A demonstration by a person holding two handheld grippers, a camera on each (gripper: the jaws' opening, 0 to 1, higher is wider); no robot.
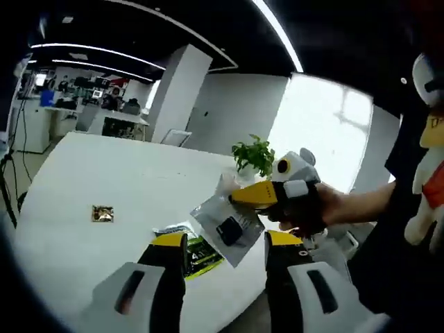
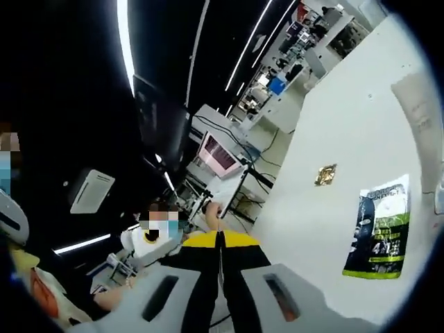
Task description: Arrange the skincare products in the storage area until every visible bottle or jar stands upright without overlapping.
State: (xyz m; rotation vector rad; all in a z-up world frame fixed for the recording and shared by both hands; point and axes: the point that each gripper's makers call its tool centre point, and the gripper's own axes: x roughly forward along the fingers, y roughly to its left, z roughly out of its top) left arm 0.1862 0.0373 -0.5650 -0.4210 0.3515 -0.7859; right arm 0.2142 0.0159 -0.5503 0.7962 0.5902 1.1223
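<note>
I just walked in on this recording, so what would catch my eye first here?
In the left gripper view, the right gripper holds up a clear sachet above the white table. A green and black packet lies flat near the table's edge, and a small gold sachet sits apart from it.

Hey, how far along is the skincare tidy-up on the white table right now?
Early. Nothing looks arranged: the green sachet lies flat on the table, with the small gold item apart from it. In hand: the right gripper is shut on a clear packet, held above the table. The left gripper is open and empty. Left: setting every item in place.
</note>
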